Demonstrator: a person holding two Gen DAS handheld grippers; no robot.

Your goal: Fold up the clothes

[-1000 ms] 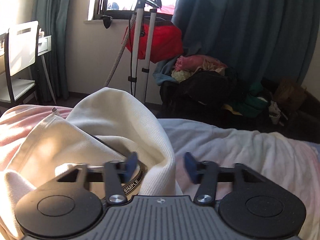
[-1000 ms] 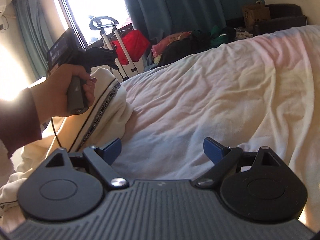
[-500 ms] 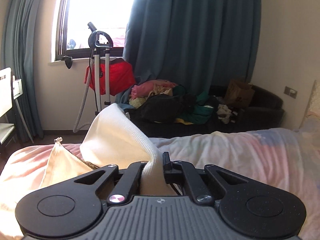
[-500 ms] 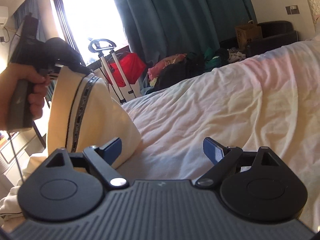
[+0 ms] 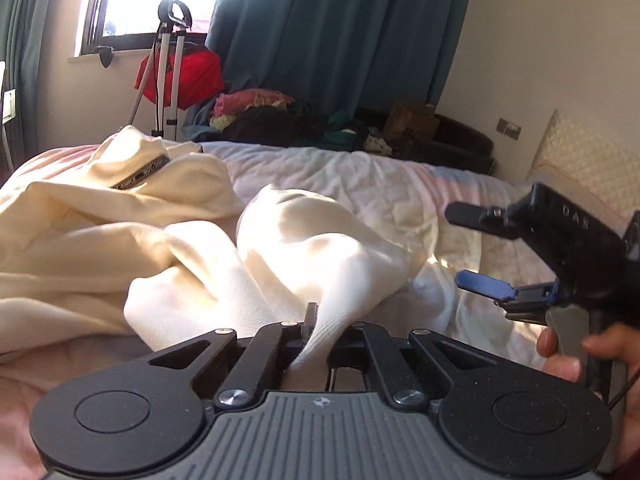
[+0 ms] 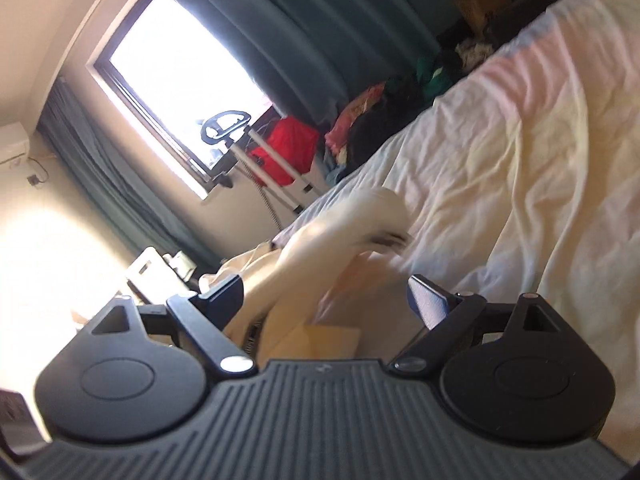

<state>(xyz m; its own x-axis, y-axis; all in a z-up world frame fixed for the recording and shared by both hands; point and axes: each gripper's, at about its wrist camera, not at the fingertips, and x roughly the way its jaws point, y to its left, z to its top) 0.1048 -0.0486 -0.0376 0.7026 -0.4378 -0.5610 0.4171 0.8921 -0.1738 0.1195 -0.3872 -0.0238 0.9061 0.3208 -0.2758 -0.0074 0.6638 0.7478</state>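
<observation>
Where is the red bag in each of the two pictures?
Left wrist view: the red bag hangs upper left, under the window beside the white pole stand.
Right wrist view: the red bag sits mid-frame, below the tilted window.
Shared landmark: the teal curtain, right of the bag.

Harsh daylight blows out the window [image 6: 176,76], casting hard shadows; fisheye edges bend, and the right view is motion-blurred.

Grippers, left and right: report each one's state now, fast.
Left gripper: shut on the cream garment, a fold pinched between its fingers.
Right gripper: open, holding nothing, held over the bed sheet.
</observation>
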